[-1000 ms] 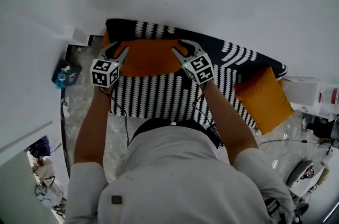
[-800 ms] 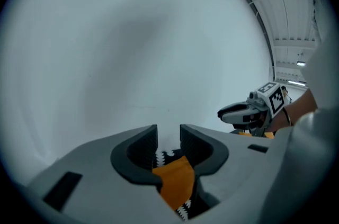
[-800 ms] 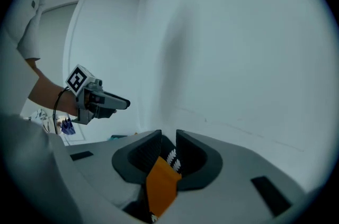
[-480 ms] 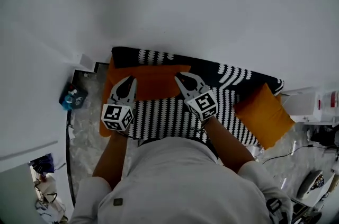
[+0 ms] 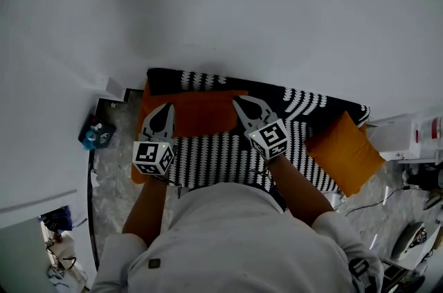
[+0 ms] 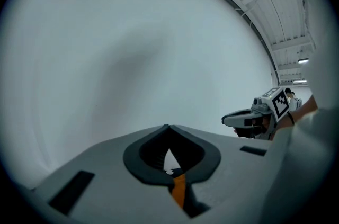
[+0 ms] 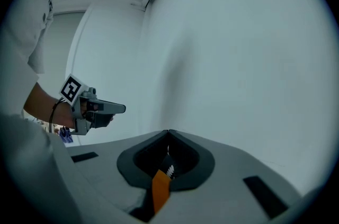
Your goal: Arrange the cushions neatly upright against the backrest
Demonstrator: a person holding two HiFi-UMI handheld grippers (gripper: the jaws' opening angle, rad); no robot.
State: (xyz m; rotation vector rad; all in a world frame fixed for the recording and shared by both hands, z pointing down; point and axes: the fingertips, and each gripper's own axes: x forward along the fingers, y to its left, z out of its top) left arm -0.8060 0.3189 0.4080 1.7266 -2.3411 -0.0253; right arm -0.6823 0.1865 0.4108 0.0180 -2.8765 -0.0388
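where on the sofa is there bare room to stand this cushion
Free: the striped seat between the right gripper and the second cushion at the right end, and the backrest above it. Crowded: the left end, where the left gripper and right gripper clamp the held cushion.

A plain white wall (image 5: 277, 1) fills the upper half of the frame. Below it, a sofa (image 5: 208, 153) with a black-and-white cover stands on a grey marbled floor (image 5: 111, 188), seen at lower left.
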